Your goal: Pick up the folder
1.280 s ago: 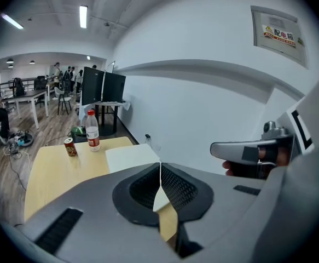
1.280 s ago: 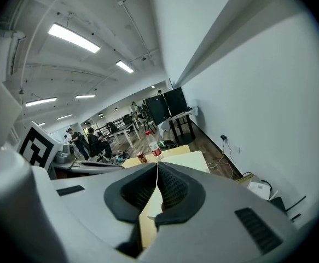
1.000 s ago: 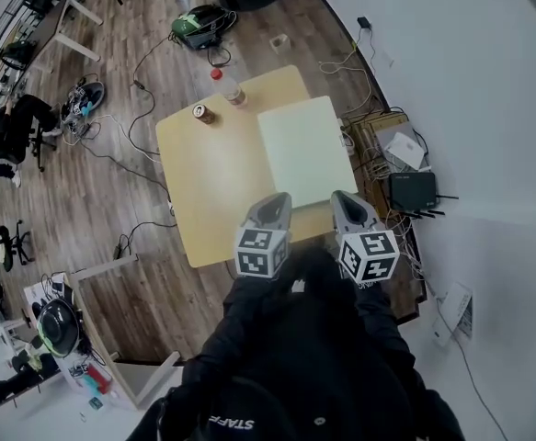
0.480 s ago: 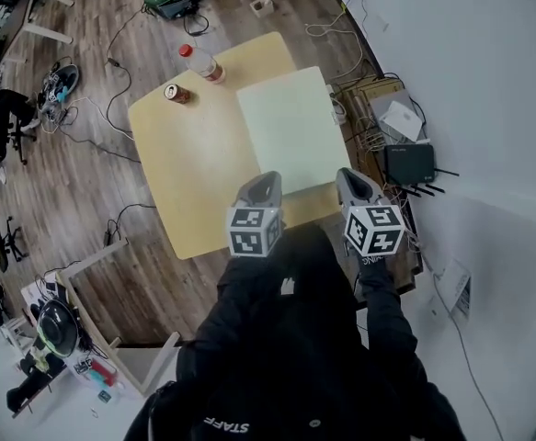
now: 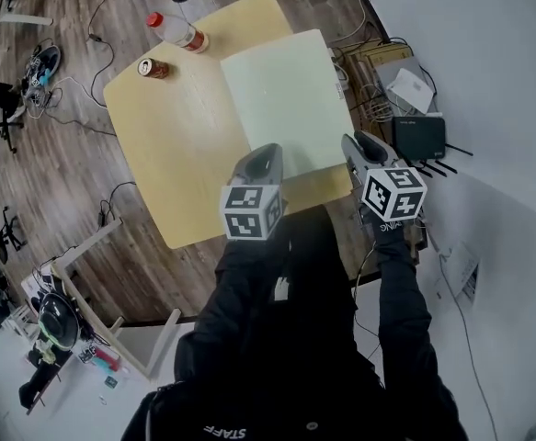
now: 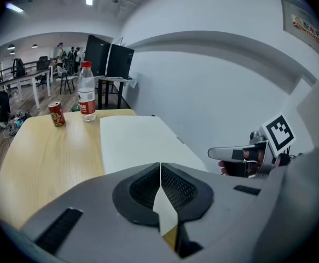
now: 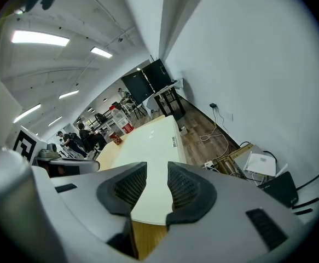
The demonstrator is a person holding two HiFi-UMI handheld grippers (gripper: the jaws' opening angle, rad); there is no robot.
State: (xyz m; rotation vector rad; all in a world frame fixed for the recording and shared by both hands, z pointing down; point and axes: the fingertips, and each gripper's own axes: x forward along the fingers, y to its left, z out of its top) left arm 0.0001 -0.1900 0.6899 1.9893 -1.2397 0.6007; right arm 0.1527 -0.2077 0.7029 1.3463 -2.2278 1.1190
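The big wooden tabletop (image 5: 171, 154) is filling the upper middle of the head view. The pale folder (image 5: 286, 99) is lying flat on its right half, with its near edge facing both claws.

The left claw (image 5: 268, 151) is hanging by the folder's lower left corner. Its jaws are pressed together and holding nothing. The right claw (image 5: 356, 140) is hanging by the lower right corner. Its jaws have just been opening and are standing a little apart, with nothing pinched between them.

A water bottle (image 5: 177, 33) and a red can (image 5: 153, 67) are standing at the upper left, well apart from the folder.

The folder is looking wide, thin and light, so I think it is going to bend and droop if only one claw lifts it. Its smooth face is probably slippery. Because it is lying flat, a claw needs an edge to bite. The lower right corner, near the tabletop's edge, is looking like the best place.
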